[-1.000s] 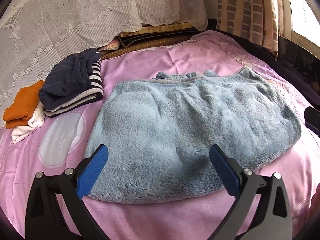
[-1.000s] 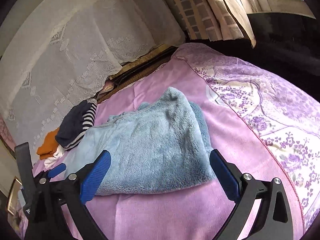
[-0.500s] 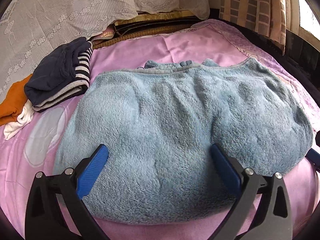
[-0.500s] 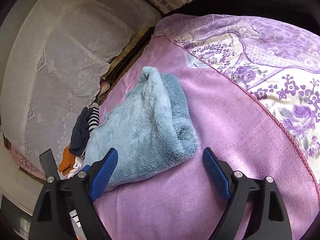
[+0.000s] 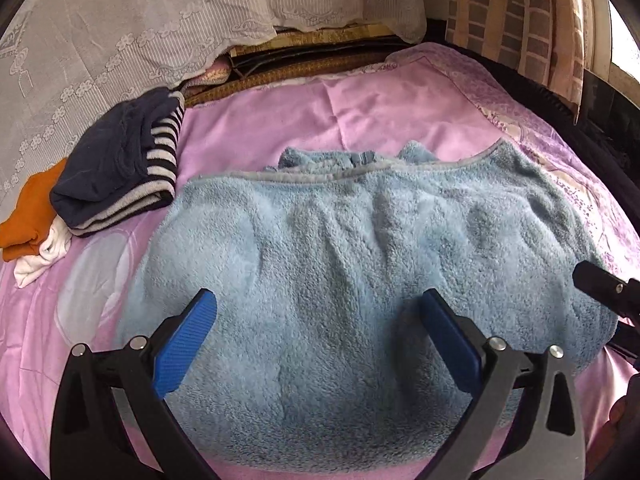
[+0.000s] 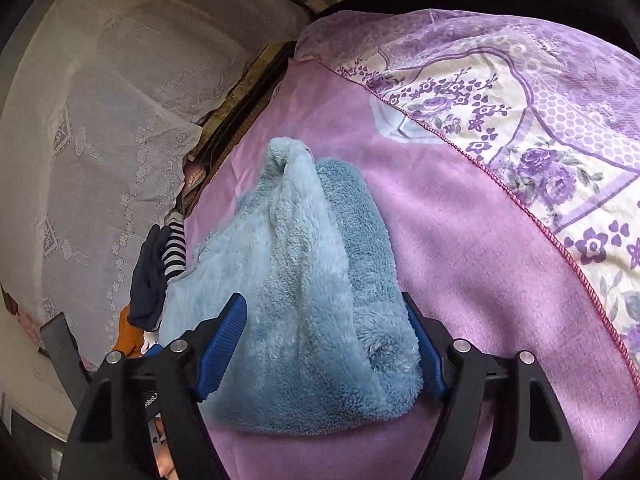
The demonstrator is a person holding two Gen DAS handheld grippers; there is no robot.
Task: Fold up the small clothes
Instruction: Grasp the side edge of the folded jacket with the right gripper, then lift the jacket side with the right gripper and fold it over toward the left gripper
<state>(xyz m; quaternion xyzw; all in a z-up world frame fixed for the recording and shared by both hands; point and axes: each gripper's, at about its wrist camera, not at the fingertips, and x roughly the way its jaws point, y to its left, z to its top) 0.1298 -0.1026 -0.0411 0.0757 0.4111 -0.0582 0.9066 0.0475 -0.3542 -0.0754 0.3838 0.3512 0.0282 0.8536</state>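
Purple floral quilt only beside right gripper.

We cannot tell whether the right gripper's pads press the fleece, whose near edge hides behind them.

Each hand-held gripper, left and right, is showing black angular arms with triangular cut-outs, silver screws at the joints and ribbed blue fingertip pads.
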